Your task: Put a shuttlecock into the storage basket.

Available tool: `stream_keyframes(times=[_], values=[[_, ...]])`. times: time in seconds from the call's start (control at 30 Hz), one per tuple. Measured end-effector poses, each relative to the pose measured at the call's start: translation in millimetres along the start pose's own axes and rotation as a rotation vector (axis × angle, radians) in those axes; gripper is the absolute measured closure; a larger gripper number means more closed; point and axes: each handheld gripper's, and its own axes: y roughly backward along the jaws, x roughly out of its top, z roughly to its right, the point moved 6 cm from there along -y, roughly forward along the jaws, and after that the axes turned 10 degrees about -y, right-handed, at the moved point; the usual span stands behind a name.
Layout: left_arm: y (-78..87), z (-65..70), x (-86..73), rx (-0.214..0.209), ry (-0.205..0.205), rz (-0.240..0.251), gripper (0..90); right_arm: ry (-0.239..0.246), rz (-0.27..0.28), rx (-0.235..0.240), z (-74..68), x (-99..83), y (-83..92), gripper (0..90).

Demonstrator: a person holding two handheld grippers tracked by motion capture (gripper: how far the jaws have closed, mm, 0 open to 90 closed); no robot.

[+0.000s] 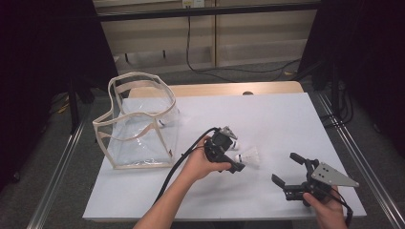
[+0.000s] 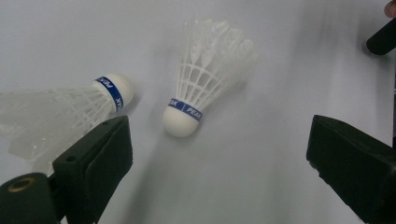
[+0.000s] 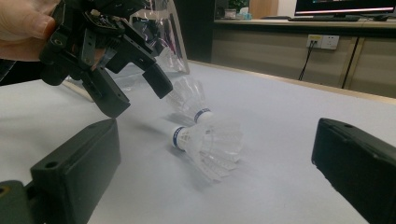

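Two white shuttlecocks with blue bands lie on the white table (image 1: 267, 114). One shuttlecock (image 1: 250, 156) (image 2: 205, 79) (image 3: 210, 142) lies on its side, straight ahead of my left gripper's open jaws. The other shuttlecock (image 2: 70, 112) (image 3: 189, 100) lies right beside it, partly under the left jaw. My left gripper (image 1: 234, 149) (image 2: 219, 154) (image 3: 135, 88) hovers just over them, open and holding nothing. To their right my right gripper (image 1: 285, 168) (image 3: 215, 168) is open and empty, pointing at the shuttlecocks from a short distance.
A clear plastic bag with beige trim (image 1: 138, 124) (image 3: 163, 28) stands open at the table's left, with a small white and blue item (image 1: 161, 123) inside. Metal rails run along both table sides. Dark curtains flank the space.
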Motion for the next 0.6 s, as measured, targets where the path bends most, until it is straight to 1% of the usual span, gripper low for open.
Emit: stream_keyframes(times=[0.17,0.3,0.53,0.6], values=[[-4.0,0.7,1.0,0.001,0.002,0.005,7.1,0.0,0.003,0.0,0.7,0.5,0.7,0.7],[-7.4,0.9,1.1,0.005,-0.004,-0.002,7.5,0.003,0.002,0.001,-0.1,0.7,0.2,0.7],[-11.9,0.7,3.4,0.004,-0.009,0.008,8.0,-0.002,0.004,-0.003,1.1,0.7,0.8,0.7],[-13.4,0.8,3.3,0.003,-0.011,0.001,8.2,-0.003,0.002,-0.003,0.9,0.5,0.6,0.7]])
